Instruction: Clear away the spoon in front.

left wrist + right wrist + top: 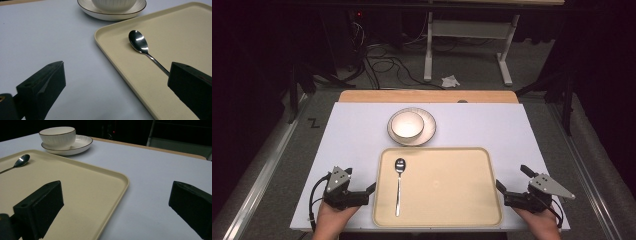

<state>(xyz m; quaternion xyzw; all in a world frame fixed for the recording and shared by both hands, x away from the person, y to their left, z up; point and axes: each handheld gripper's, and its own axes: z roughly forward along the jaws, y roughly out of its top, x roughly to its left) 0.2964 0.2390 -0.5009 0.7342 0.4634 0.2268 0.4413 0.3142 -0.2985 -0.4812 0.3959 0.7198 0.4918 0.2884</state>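
Observation:
A metal spoon (399,186) lies lengthwise on the left part of a beige tray (447,185), bowl end away from me. Beyond the tray a white ribbed bowl (407,124) sits in a white plate (430,128). My left gripper (357,181) rests at the tray's left edge, open, with nothing between its jaws. In the left gripper view (116,75) the spoon (140,42) lies ahead on the tray (180,30), just beyond the right jaw. My right gripper (512,179) sits at the tray's right edge, open and empty. The right gripper view (116,191) spans the tray's corner (75,185).
A white sheet (492,125) covers the table, with a wooden strip (427,96) along its far edge. Cables and a white table frame (464,40) stand on the floor beyond. In the right gripper view the bowl (58,135) and plate (80,143) are far left.

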